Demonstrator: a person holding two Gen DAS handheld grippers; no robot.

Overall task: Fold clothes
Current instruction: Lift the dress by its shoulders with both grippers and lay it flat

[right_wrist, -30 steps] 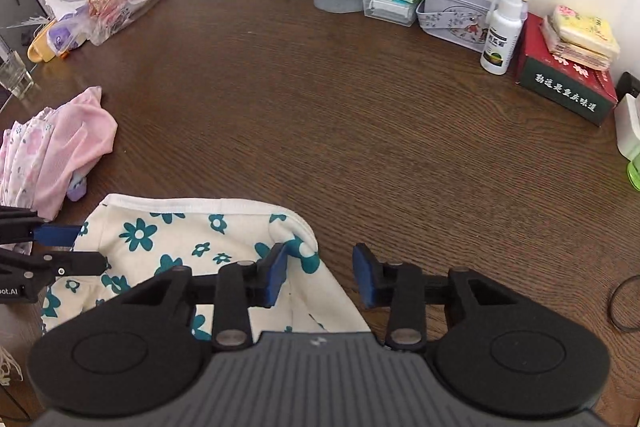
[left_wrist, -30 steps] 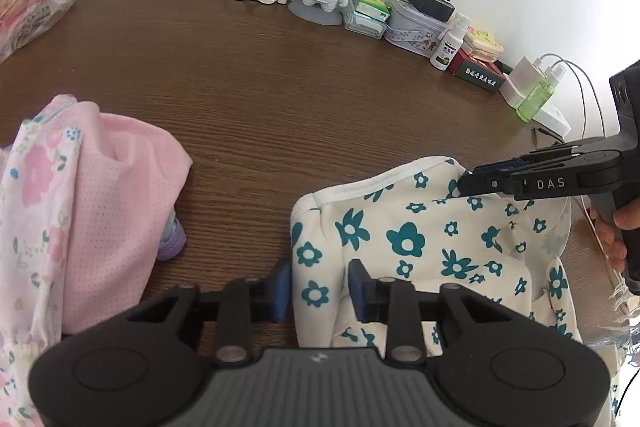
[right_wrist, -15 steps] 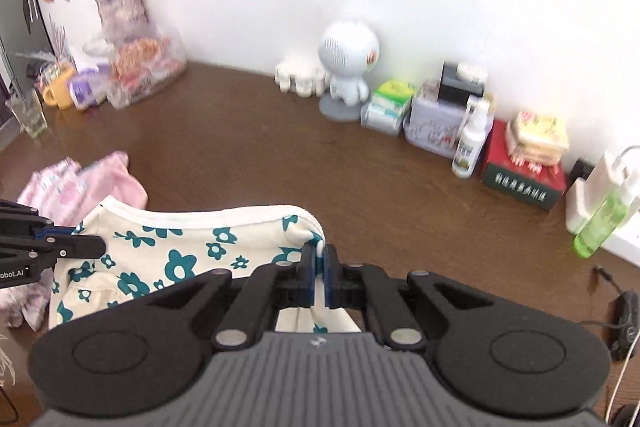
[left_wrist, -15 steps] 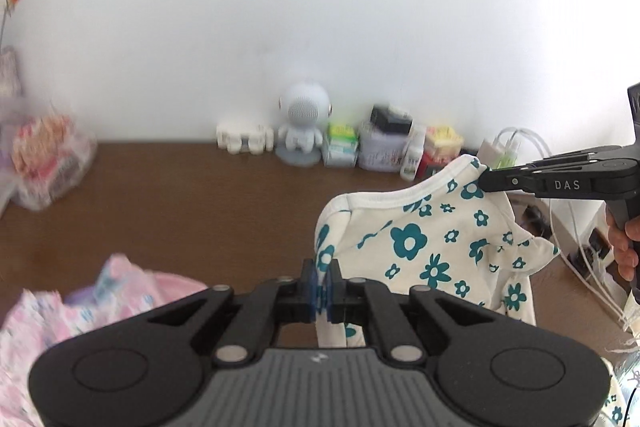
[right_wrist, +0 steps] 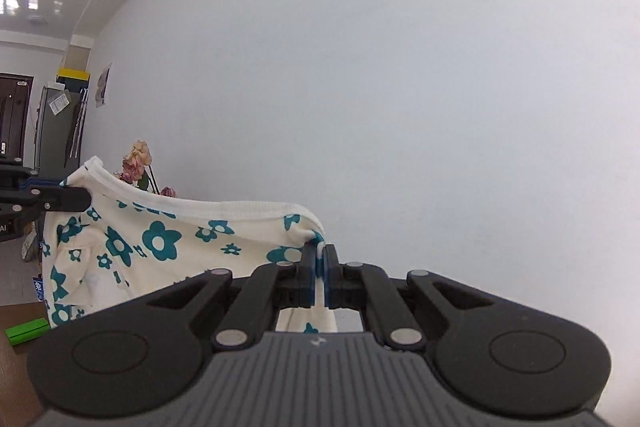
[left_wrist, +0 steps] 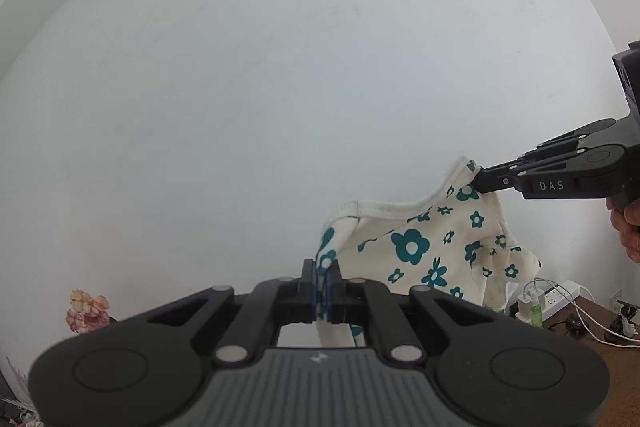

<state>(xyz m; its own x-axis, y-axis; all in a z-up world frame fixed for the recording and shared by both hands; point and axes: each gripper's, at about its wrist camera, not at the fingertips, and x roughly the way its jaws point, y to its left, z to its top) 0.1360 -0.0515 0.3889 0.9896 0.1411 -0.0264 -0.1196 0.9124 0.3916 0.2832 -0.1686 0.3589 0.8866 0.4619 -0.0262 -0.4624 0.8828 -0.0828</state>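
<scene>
- Against the white wall (left_wrist: pixel 280 87), a cream garment with teal flowers (left_wrist: pixel 416 247) hangs in the air, stretched between the two grippers by its ribbed top edge.
- Left gripper (left_wrist: pixel 321 279): its blue-padded fingers are pressed together on one corner of the garment's edge, with cloth showing between them and hanging below.
- Right gripper (right_wrist: pixel 319 259): closed tight on the opposite corner, a fold of fabric pinched between its pads and more cloth hanging underneath.
- From the left camera, a hand (left_wrist: pixel 626 223) grips the other tool's handle at the right edge.
- Below the garment, at the right, a white power strip (left_wrist: pixel 560 293) and a green bottle (left_wrist: pixel 535 315) stand on a brown table (left_wrist: pixel 616 367).
- Dried flowers (right_wrist: pixel 138 159) show behind the garment's upper edge in the right camera.
</scene>
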